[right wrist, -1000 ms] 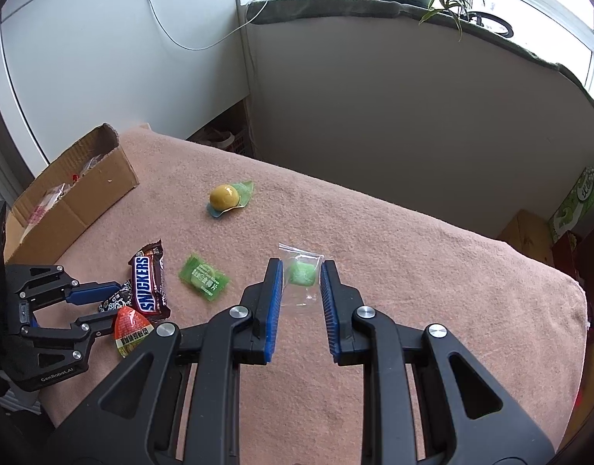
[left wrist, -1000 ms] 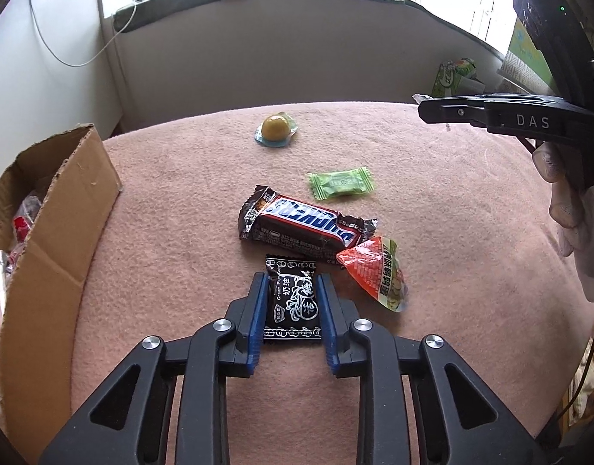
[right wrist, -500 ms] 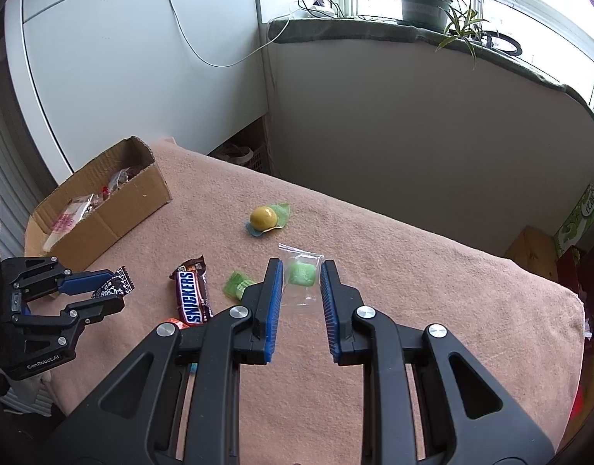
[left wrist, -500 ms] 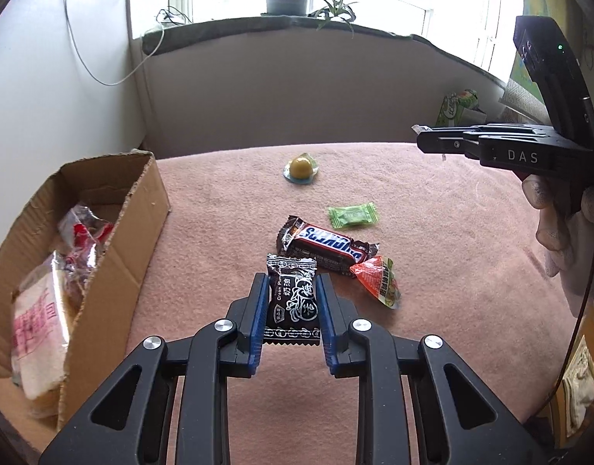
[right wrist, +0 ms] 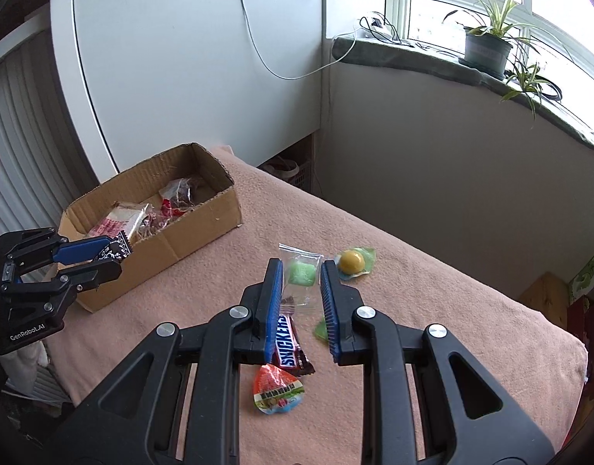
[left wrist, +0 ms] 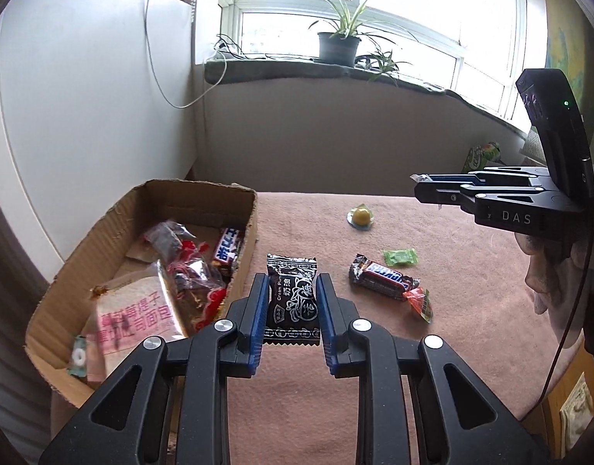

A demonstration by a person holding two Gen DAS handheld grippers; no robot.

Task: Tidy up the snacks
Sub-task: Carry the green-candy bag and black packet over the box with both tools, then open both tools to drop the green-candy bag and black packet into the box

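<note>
We have two snacks in hand, both light and crinkly. The left gripper pinches a black candy packet across its flat sides, just right of the cardboard box and off the surface. The right gripper is closed as narrow as it goes on a clear packet with a green sweet, farther right of the box. We judge both wrappers slippery and soft, so the grip belongs across the filled middle rather than the thin sealed edges. How firmly the clear film is caught is hard to see. Right of the box lie a chocolate bar, an orange packet, a green candy and a yellow jelly cup. The box's near corner is cut off from view.
</note>
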